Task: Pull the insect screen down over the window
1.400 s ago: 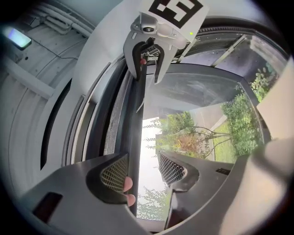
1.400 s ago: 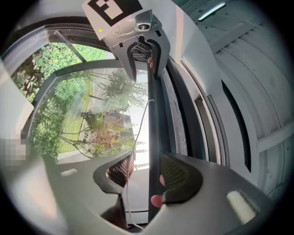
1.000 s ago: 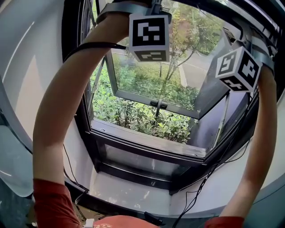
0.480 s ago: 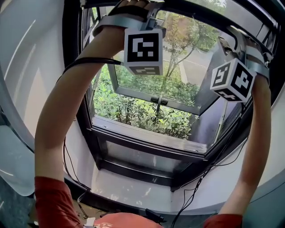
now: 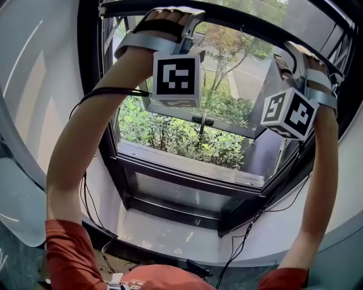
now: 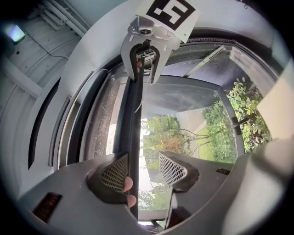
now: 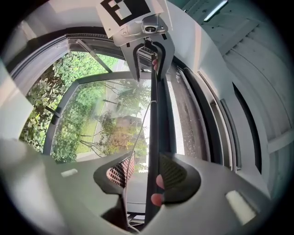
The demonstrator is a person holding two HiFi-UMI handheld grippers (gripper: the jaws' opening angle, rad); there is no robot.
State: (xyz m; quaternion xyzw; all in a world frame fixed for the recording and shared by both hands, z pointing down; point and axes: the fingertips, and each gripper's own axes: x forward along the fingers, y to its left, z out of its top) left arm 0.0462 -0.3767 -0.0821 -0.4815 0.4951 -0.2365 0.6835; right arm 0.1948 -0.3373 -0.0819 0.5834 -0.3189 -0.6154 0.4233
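Note:
In the head view both arms reach up to the top of the window. The insect screen's dark pull bar (image 5: 238,25) runs across there. My left gripper (image 5: 184,17) and right gripper (image 5: 303,56) are both at the bar. In the left gripper view the bar (image 6: 133,119) lies against the left pad (image 6: 115,172); a gap separates it from the other pad, and fingertips (image 6: 129,184) rest on it. In the right gripper view the bar (image 7: 156,114) touches the right pad (image 7: 173,173), fingertips (image 7: 158,181) beside it. Each view shows the other gripper (image 6: 144,62) (image 7: 149,59) farther along.
Below, the window sash (image 5: 266,130) stands swung outward, its handle (image 5: 201,120) at the lower rail. Shrubs and a tree lie outside. The dark sill frame (image 5: 187,170) crosses below. Black cables (image 5: 91,209) hang by the left arm and along the right wall.
Both grippers and their marker cubes have come down from the top of the window frame. The dark pull bar has come into view at the top with them.

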